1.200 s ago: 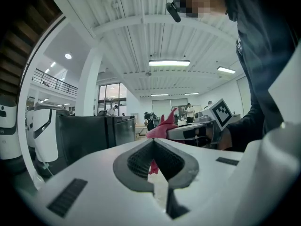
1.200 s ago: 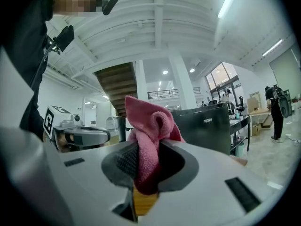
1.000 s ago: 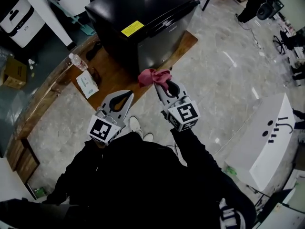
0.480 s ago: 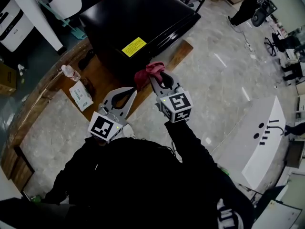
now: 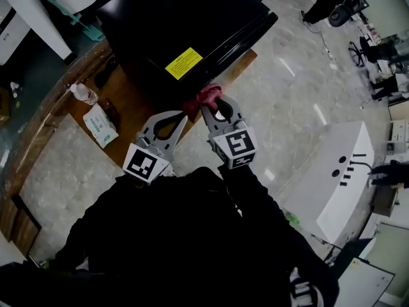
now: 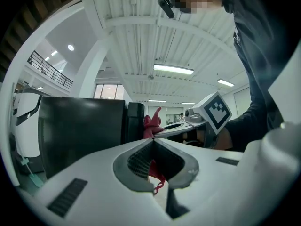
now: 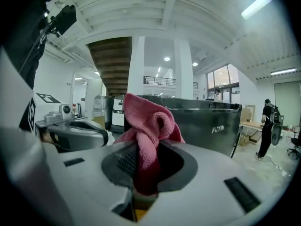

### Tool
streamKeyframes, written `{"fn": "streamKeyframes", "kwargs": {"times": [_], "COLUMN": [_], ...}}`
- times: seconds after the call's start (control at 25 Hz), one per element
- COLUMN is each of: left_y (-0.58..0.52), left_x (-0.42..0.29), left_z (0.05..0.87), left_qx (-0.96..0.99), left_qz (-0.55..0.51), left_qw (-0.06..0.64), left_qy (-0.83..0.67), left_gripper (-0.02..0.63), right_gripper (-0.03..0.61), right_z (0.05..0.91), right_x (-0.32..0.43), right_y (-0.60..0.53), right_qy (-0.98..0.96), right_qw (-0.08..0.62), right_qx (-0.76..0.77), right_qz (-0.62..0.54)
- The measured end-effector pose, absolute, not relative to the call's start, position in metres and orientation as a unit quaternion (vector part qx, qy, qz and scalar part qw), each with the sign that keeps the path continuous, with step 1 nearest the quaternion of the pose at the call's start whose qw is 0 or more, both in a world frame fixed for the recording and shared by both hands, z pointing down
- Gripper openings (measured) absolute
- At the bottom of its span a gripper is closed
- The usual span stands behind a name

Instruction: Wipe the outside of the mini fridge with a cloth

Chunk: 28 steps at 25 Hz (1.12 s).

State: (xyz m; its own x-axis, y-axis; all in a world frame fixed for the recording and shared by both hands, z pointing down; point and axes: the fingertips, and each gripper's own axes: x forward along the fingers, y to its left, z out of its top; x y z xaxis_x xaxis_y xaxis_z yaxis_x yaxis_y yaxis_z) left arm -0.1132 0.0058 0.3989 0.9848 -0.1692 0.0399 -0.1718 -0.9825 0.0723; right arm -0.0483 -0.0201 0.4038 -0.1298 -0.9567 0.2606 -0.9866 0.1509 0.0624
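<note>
Fridge [image 5: 185, 24]: black, standing on the wooden table [image 5: 137, 104] with a yellow sticker [image 5: 183, 63] on top, right ahead of your grippers.
Cloth [image 7: 148, 124]: pink and bunched, up at the fridge's near edge; you can't tell if it touches.
Right gripper [image 7: 148, 147]: your jaws are clamped on the cloth, which bulges above them.
Left gripper [image 6: 153, 142]: your jaws meet at the tips, gripping nothing, just beside the right one.
Table's left: bottle [image 5: 83, 93], tissue pack [image 5: 101, 123].

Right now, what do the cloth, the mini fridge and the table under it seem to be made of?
The cloth: pink, fuzzy looped pile, likely microfibre or terry.
The mini fridge: black, smooth shell with a sheen; painted metal or plastic, can't tell.
The table: warm brown, probably wood or veneer.
</note>
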Motion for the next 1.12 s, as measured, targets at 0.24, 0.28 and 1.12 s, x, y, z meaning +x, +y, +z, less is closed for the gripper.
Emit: {"fn": "streamKeyframes", "kwargs": {"times": [0.24,0.28,1.12], "left_y": [0.007,0.006,-0.001], "left_x": [-0.099,-0.096,-0.053], "left_z": [0.444,0.454,0.706], "left_qx": [0.992,0.991,0.915], "left_qz": [0.037,0.043,0.240], "left_qw": [0.060,0.063,0.175], "left_qy": [-0.104,-0.111,-0.273], "left_gripper": [0.006,0.006,0.006], "right_gripper": [0.074,0.074,0.078], "right_z": [0.452,0.462,0.714], "right_x": [-0.044,-0.042,-0.019], "right_y": [-0.021,-0.022,-0.033], "right_qy": [-0.757,-0.760,-0.793], "right_qw": [0.128,0.130,0.224], "right_qx": [0.633,0.629,0.494], "right_qz": [0.097,0.103,0.276]}}
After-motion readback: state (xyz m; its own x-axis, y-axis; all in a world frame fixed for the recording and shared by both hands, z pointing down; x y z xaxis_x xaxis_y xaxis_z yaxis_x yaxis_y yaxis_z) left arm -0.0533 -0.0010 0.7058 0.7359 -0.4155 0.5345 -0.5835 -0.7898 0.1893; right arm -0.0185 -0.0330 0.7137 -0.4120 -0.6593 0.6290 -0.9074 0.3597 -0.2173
